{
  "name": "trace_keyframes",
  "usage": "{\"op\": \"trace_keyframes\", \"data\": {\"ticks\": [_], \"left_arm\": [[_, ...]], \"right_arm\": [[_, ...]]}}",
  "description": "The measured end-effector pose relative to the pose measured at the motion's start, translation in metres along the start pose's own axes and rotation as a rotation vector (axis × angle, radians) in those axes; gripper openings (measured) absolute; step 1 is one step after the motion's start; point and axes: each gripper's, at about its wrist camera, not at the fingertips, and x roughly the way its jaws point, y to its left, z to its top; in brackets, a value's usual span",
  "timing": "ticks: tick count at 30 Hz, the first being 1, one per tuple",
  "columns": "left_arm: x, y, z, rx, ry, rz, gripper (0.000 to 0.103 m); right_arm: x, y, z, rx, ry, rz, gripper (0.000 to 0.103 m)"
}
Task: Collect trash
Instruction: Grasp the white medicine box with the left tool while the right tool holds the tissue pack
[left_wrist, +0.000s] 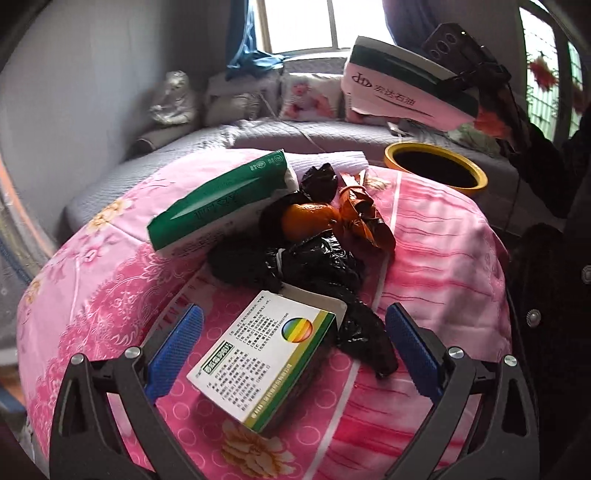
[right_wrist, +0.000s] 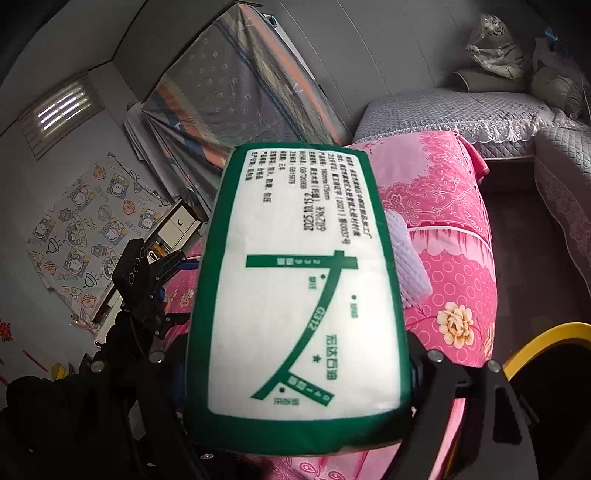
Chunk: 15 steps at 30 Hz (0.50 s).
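Daylight is entering through a window (left_wrist: 317, 26) above a grey quilted sofa (left_wrist: 207, 136), while grey walls (right_wrist: 388, 48) are enclosing the room.

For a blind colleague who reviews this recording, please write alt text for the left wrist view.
The open left claw straddles a small printed medicine box on a pink floral cloth. Behind the box lie black plastic bags, an orange, a brown wrapper and a green tissue pack. Top right, the right claw holds another tissue pack near a yellow-rimmed bin.

daylight from window (left_wrist: 301, 24), glare there; room dim, right view darker; fisheye edges bent, vignetted.
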Motion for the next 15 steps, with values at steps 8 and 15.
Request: {"op": "trace_keyframes", "data": {"ticks": [8, 15], "left_arm": [[0.034, 0.024, -0.01, 0.045, 0.114, -0.11, 0.094], [0.054, 0.033, -0.017, 0.055, 0.191, -0.185, 0.083]], "right_arm": [[0.018, 0.008, 0.007, 0.01, 0.046, -0.044, 0.079], [0.029, 0.016, 0.013, 0.005, 0.069, -0.046, 0.079]]}}
